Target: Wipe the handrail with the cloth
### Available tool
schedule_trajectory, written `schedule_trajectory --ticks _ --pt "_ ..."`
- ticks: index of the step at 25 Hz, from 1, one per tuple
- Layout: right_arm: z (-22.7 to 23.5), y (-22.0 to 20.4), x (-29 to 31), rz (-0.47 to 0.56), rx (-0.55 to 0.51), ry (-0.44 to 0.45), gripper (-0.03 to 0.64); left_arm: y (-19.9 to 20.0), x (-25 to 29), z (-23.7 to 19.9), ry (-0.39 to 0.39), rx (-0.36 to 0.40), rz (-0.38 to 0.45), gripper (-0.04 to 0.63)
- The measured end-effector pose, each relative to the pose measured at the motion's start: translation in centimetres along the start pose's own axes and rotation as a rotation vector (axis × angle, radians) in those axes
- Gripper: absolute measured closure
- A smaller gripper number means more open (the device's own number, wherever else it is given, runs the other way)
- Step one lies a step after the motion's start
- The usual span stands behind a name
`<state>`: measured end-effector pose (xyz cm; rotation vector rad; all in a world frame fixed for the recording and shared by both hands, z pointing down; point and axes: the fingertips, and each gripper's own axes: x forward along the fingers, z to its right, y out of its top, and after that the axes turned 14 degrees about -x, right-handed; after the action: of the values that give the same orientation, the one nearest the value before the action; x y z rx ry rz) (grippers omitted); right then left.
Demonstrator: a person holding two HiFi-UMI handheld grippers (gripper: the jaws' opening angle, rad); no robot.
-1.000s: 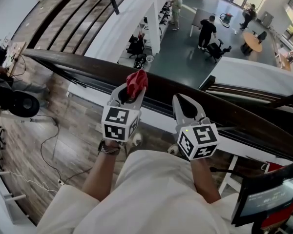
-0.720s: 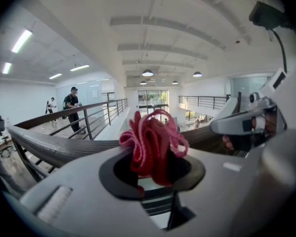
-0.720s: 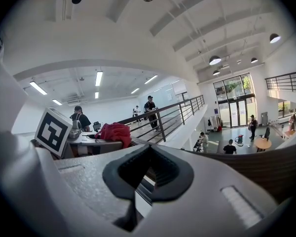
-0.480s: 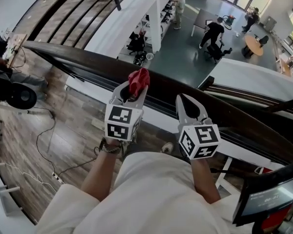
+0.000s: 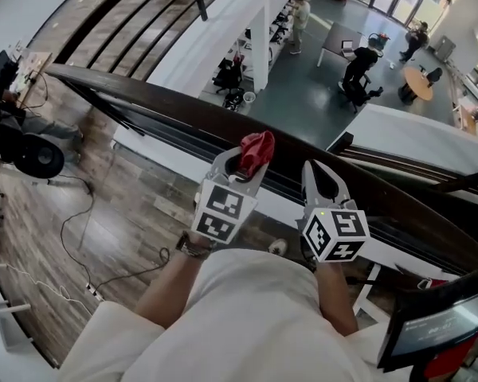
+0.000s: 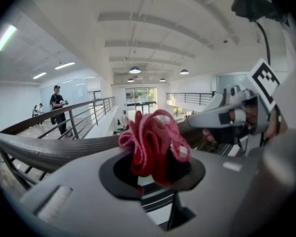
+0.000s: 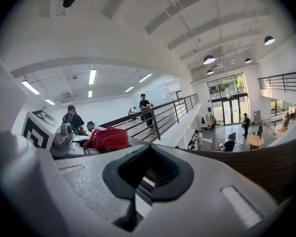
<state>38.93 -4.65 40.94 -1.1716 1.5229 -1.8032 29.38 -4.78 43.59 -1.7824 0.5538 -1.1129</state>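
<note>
Crumpled red cloth, one, clamped in left gripper; right gripper closed, empty. One dark wooden handrail; cloth contact unclear.

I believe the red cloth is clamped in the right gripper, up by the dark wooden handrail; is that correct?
Not quite: the red cloth is clamped in the left gripper, not the right, up by the dark wooden handrail. The left gripper view shows it bunched between those jaws; the right gripper has its jaws together on nothing.
</note>
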Motion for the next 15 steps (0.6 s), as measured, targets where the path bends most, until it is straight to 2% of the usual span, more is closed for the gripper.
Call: schedule_trajectory --ticks 2,6,10,15 --pt "-0.3 0.4 0.3 0.011 -0.008 -0.02 0.614 -0.5 -0.1 0.4 -0.041 0.034 0.005 0.466" --pt "0.0 1.4 0.8 0.02 -0.006 -0.066 0.614 -1.9 0.3 2.0 -0.136 0.055 -0.01 0.466" --pt "-0.3 1.7 1.4 0.008 -0.01 -0.088 0.614 -2.3 0.6 2.1 -0.143 0.078 -0.028 0.465" --pt "0.6 1.5 1.5 -0.004 -0.002 -0.138 0.614 -2.9 1.1 3.0 -0.189 0.133 -0.029 0.465"
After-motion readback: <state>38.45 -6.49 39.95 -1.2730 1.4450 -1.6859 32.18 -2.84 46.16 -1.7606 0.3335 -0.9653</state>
